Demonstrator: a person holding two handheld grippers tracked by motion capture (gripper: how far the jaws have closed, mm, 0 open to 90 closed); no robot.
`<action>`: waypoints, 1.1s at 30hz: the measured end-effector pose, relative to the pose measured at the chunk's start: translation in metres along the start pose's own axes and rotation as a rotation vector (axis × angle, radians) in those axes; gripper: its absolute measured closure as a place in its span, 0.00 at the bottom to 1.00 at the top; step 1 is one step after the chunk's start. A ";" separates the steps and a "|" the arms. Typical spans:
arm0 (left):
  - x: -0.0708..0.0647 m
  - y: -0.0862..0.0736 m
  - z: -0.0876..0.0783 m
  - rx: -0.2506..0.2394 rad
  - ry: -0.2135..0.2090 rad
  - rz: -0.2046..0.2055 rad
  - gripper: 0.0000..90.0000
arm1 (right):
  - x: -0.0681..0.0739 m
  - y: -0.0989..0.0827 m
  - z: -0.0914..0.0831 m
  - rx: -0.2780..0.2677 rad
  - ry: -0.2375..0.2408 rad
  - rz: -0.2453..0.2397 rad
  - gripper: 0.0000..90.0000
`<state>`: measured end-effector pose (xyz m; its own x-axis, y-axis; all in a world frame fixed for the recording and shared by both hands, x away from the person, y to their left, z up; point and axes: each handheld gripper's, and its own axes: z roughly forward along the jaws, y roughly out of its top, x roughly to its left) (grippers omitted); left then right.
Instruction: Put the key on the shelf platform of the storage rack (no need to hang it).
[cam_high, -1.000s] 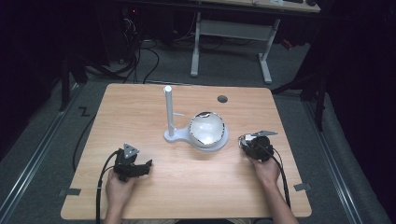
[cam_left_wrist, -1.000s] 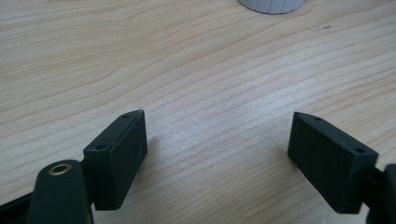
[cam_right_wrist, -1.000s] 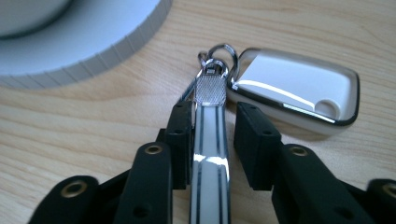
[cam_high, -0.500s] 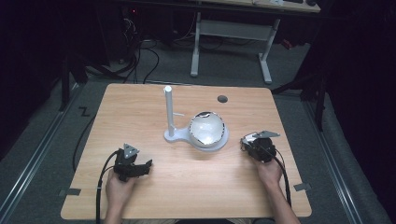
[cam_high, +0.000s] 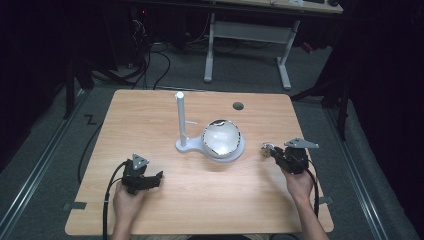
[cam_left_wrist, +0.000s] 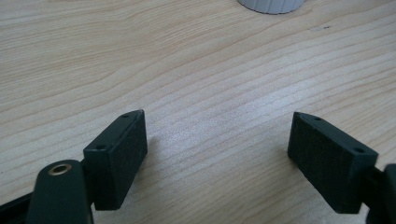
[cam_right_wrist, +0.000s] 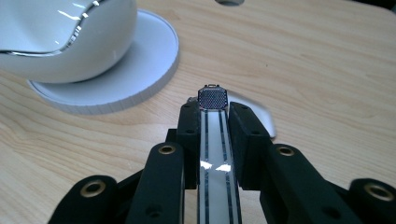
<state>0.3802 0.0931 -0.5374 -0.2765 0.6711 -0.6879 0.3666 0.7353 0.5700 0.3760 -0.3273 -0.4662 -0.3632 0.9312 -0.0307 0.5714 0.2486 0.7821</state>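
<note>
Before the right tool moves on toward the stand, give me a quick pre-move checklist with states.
1. Right tool shut on the strip: ok, both pads press its edges.
2. Strip seated straight between the pads, dark mesh end pointing forward: ok.
3. Strip's rear end, how far it runs back: cannot tell, it leaves the right gripper view.
4. Path to the white stand and its glossy dome: ok, bare table between.
5. Left tool open, nothing between its pads, parked low at the near edge: ok.
6. Where on the stand the strip should go: cannot tell.
</note>
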 end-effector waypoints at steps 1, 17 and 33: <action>0.000 0.000 0.000 0.000 0.000 0.001 0.22 | 0.000 0.001 -0.003 -0.008 0.003 -0.005 0.84; 0.000 0.000 0.000 0.000 0.000 0.001 0.22 | 0.016 0.008 -0.030 -0.091 0.048 -0.053 0.84; 0.000 0.000 0.000 0.000 -0.001 0.003 0.22 | 0.038 0.024 -0.048 -0.128 0.138 -0.127 0.84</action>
<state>0.3801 0.0932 -0.5375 -0.2745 0.6732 -0.6866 0.3675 0.7333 0.5720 0.3407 -0.2984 -0.4183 -0.5283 0.8473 -0.0550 0.4202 0.3172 0.8502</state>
